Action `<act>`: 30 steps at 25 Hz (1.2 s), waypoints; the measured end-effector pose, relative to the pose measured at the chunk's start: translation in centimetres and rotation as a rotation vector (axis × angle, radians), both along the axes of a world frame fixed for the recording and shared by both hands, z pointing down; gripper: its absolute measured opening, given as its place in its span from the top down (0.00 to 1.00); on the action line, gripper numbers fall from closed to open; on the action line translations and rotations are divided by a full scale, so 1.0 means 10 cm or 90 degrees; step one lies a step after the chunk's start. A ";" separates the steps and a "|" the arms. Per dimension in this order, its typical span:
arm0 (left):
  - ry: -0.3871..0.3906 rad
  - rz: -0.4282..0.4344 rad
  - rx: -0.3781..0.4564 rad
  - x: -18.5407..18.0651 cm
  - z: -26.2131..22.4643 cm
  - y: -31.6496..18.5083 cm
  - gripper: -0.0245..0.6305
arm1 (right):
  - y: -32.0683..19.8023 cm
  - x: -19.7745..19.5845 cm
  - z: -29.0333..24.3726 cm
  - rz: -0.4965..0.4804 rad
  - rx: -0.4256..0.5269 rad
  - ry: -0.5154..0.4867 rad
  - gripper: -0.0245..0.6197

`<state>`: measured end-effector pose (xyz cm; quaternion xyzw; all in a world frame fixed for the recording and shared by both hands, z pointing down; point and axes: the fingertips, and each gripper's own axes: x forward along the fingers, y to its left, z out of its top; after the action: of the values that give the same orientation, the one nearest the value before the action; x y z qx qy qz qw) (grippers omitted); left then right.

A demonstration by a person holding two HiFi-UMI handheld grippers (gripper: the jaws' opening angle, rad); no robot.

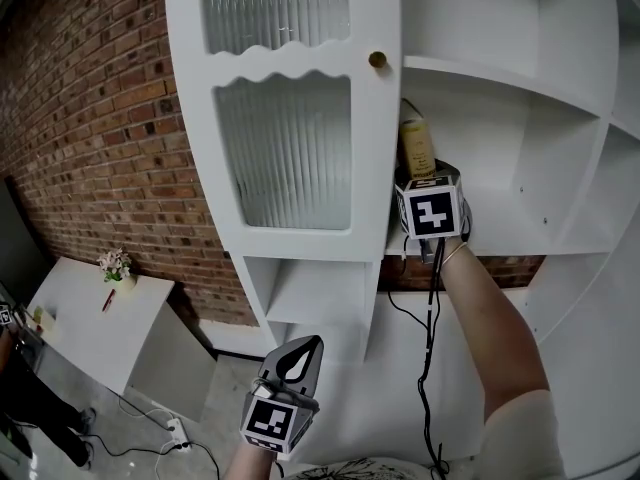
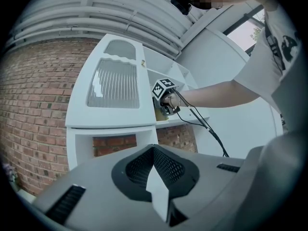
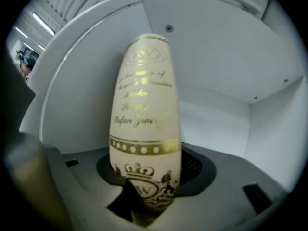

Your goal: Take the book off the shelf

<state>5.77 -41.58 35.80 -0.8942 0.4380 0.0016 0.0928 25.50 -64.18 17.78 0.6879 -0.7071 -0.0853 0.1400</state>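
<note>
A cream book (image 1: 417, 148) with gold lettering stands upright at the left end of a white shelf (image 1: 510, 240), just right of the cabinet door. My right gripper (image 1: 428, 193) reaches up to it. In the right gripper view the book's spine (image 3: 144, 119) fills the gap between the two jaws of the right gripper (image 3: 147, 196), which are closed against its lower part. My left gripper (image 1: 298, 356) hangs low in front of the cabinet, jaws together and empty; from the left gripper (image 2: 156, 189) I see the book (image 2: 161, 113) far off.
A white cabinet door (image 1: 285, 148) with ribbed glass and a brass knob (image 1: 377, 60) borders the shelf on the left. A black cable (image 1: 430, 313) hangs from the right gripper. A brick wall (image 1: 90, 118) and a low white table (image 1: 90, 318) with flowers lie to the left.
</note>
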 end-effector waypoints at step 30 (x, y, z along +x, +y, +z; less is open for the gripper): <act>0.039 0.010 -0.031 0.70 0.09 0.86 0.94 | 2.75 0.03 0.35 -0.151 0.123 -0.029 0.60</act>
<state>12.82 -32.95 36.75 -0.8991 0.4335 0.0190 0.0576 25.80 -36.70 21.26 0.6116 -0.7748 -0.1532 0.0461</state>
